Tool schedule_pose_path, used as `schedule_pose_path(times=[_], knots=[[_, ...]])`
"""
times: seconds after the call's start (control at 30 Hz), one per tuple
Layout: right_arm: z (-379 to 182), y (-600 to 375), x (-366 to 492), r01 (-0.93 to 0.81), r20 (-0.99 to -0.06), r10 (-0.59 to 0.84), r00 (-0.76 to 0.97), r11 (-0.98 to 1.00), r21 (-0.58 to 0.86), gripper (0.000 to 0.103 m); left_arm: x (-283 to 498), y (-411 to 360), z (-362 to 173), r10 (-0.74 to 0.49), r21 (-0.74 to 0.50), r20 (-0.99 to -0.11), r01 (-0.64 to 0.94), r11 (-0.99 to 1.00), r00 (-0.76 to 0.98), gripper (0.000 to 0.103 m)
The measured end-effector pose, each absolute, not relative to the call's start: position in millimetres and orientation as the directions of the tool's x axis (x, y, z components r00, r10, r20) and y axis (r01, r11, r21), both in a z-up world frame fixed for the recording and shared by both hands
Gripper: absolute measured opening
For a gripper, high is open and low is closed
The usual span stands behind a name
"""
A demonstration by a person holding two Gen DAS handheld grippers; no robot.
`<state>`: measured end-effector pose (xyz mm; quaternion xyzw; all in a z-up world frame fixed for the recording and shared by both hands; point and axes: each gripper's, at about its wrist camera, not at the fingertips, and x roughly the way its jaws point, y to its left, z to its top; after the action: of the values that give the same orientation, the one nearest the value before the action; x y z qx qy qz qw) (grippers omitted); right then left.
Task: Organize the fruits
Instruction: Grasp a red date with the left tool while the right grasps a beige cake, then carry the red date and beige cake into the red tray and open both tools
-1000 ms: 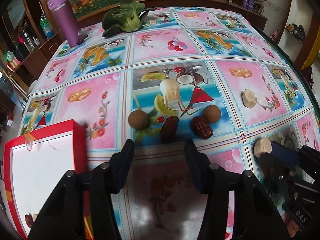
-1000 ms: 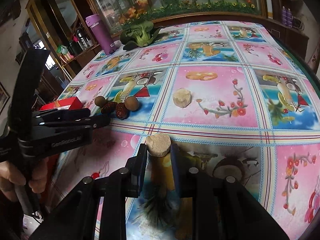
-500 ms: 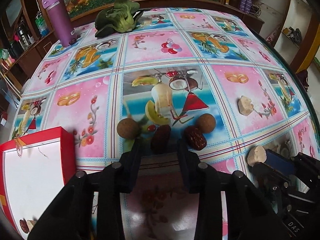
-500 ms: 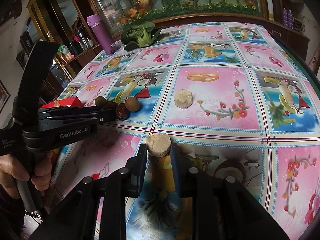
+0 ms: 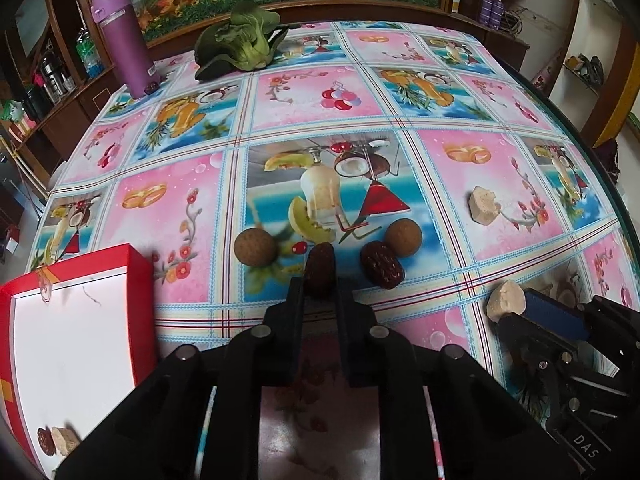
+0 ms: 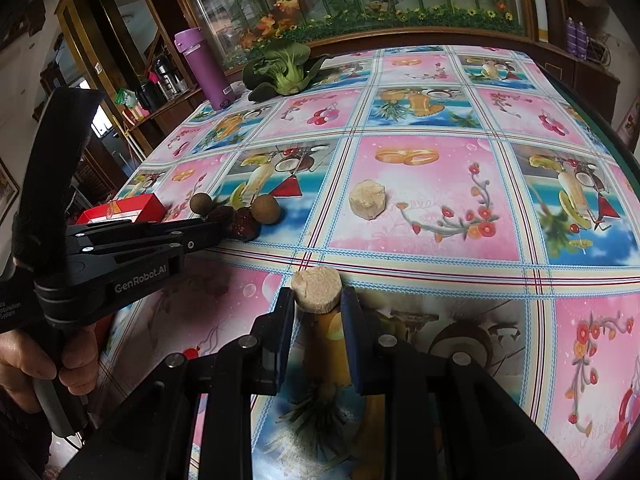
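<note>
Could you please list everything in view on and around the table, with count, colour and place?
dates: two on the cloth, dark red-brown, centre front, one between the left tongs; a third in the box
round fruits: two, brown, either side of the dates
beige chunks: two on the cloth at right, one of them in the right tongs; another in the box
box: one, red with white inside, front left
greens: one bunch, far side
bottle: one, purple, far left
tablecloth: one, pink and blue fruit prints
left tongs: black, closed on a date
right tongs: black, closed on a beige chunk
hand: one, holding the left tool's grip
</note>
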<state>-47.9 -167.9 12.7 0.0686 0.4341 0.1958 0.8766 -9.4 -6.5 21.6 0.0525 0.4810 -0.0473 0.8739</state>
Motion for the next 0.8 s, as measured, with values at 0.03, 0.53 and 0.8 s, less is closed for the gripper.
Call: schedule_pose_path(times=[0.03, 0.53, 0.8], knots=[[13, -168, -48, -0.284, -0.734, 0.403, 0.546, 0.914, 0.291, 0.022, -11, -6, 24, -0.033, 0.045, -0.841, 0.131, 0.99, 0.541, 0.017], [20, -167, -53, -0.283, -0.712, 0.38, 0.59, 0.924, 0.258, 0.022, -91, 10, 70, -0.065, 0.018, -0.746, 0.118, 0.993, 0.663, 0.017], [42, -130, -81, -0.35, -0.66, 0.41, 0.629, 0.908, 0.231, 0.022, -137, 65, 80, -0.005, 0.001, -0.713, 0.009, 1.0, 0.701, 0.017]])
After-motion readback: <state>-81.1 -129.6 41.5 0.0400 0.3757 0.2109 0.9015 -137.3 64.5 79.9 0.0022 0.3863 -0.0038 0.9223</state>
